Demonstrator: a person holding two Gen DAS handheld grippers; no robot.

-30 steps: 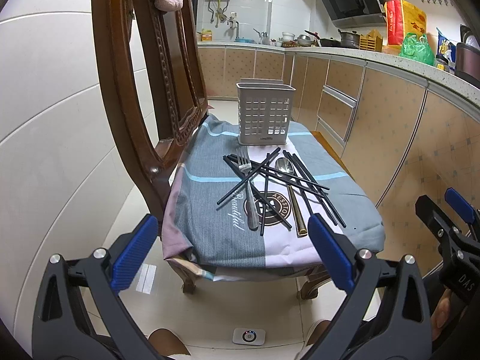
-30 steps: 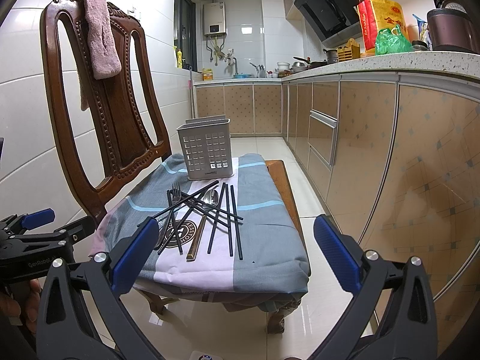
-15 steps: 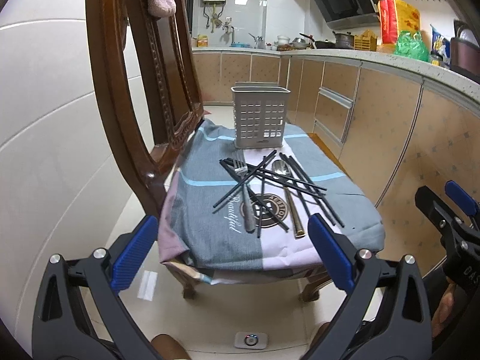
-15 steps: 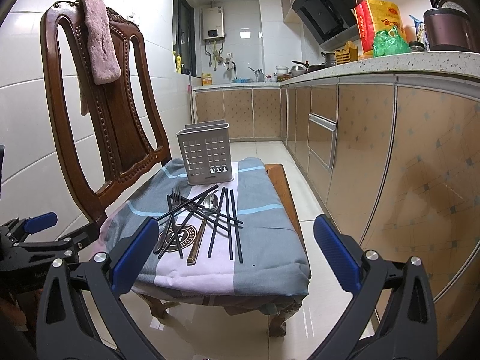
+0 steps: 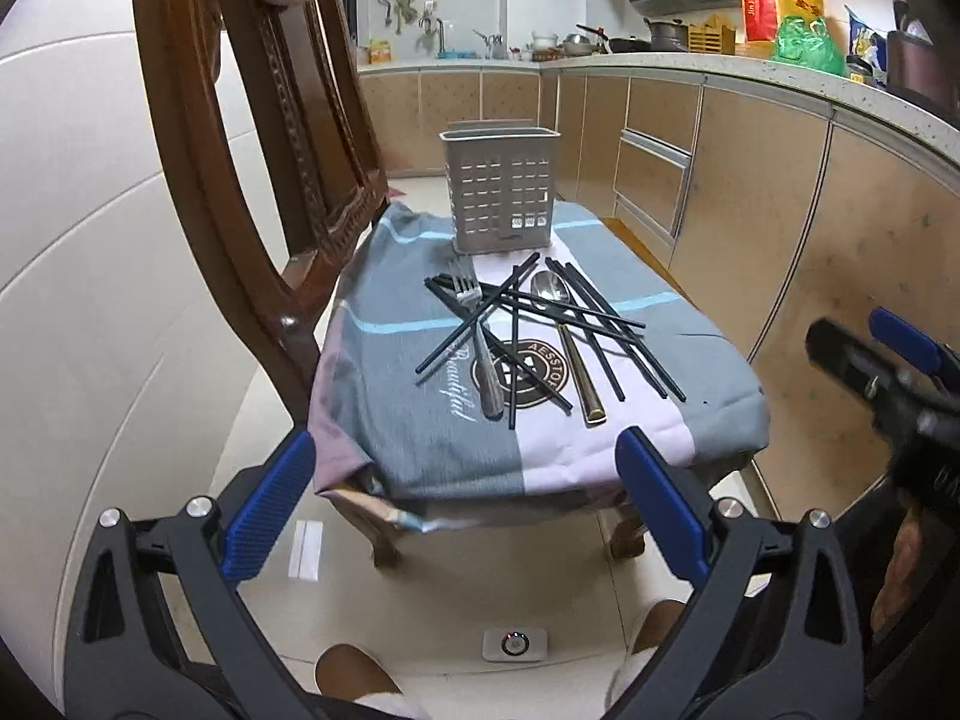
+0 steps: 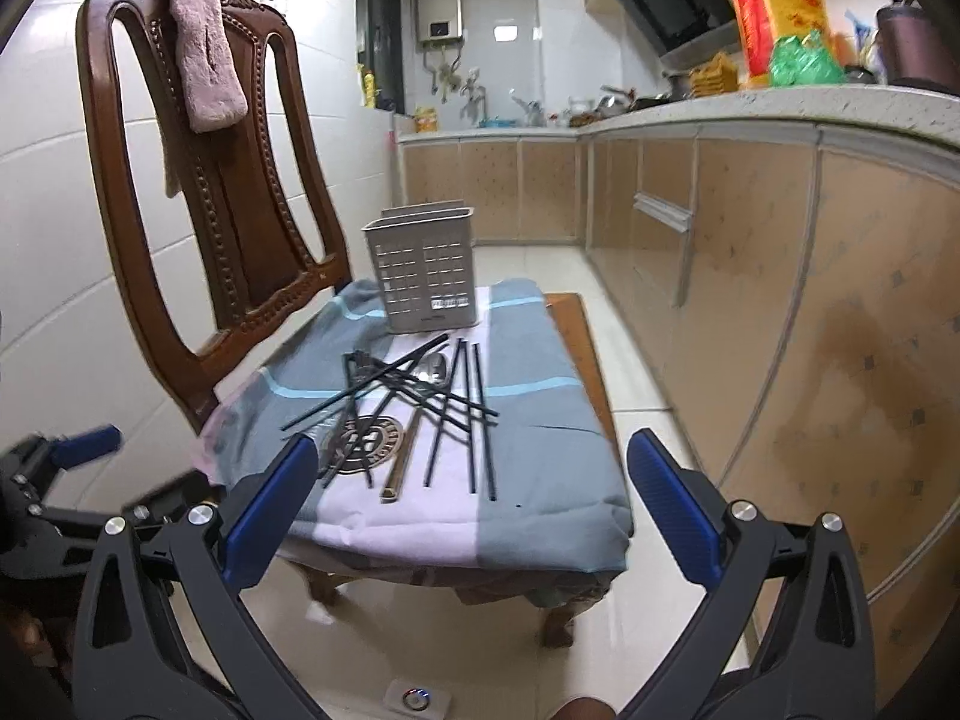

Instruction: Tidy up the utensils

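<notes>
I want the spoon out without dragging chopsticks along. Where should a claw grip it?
Grip the spoon low on its gold handle, near the cloth's front edge, coming from above. Chopsticks cross its bowl and upper handle; the lower end lies bare.

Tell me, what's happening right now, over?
Left gripper and right gripper open, empty. Black chopsticks, steel fork, spoon lie tangled before grey perforated utensil holder. Nothing blocking.

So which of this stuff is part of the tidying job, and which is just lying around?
For the job: chopsticks, fork, spoon, holder.
Just lying about: towel on the chair, bags, pots on the counter.
</notes>
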